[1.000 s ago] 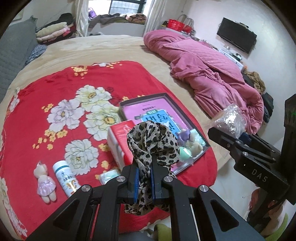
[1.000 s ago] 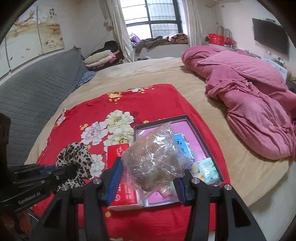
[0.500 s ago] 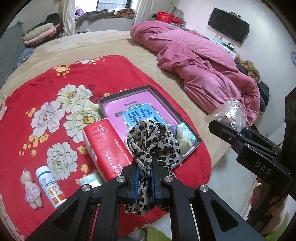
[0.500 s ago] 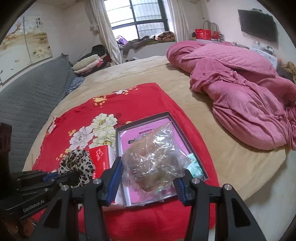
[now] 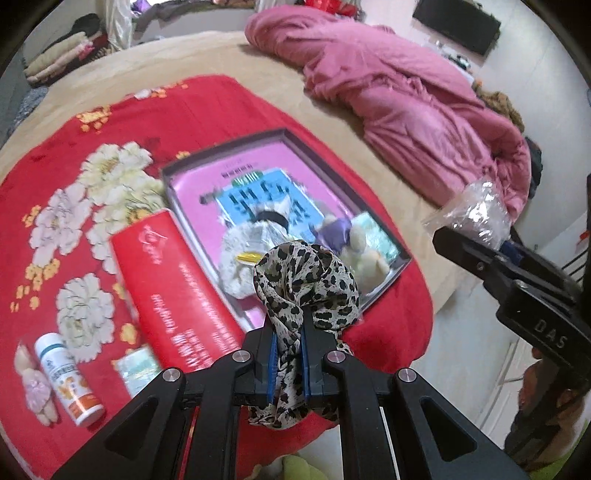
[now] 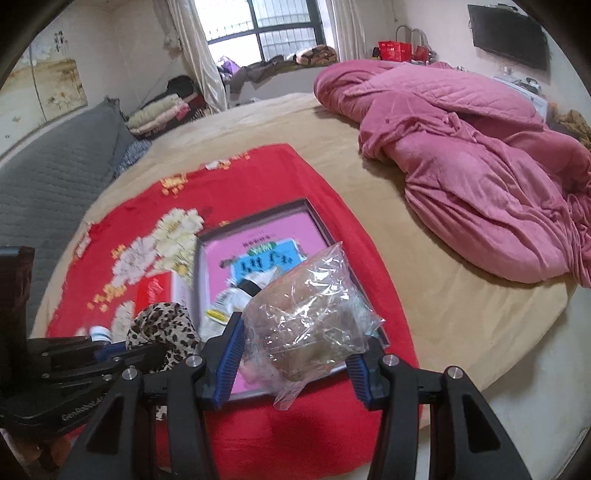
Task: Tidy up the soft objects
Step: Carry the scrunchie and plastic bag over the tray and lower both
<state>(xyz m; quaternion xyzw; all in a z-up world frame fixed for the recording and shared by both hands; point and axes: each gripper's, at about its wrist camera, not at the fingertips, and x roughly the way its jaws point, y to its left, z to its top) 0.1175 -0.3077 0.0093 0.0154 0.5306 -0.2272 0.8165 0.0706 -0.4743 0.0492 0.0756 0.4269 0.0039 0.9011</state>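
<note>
While both loads hang over the tray: carry step, judged.
Left claw point(image 5: 287, 349): pinched tight on the scarf point(image 5: 304, 280).
Right claw point(image 6: 295, 354): clamped across the bag point(image 6: 310, 314).
Tray point(image 5: 369, 210): just ahead of, below both claws.
Next: likely lower, then release inside the rim.
Surface: red blanket point(image 5: 207, 110) on a beige bed.
Room: pink quilt point(image 6: 472, 155) far right, window point(image 6: 266, 29) beyond.

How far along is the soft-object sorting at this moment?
Done: a white fluffy item and small plush pieces already lie in the tray.
In hand: left gripper clamps the leopard scarf; right gripper holds a clear bag.
Left: both still to set down; a small doll remains on the red blanket.
</note>
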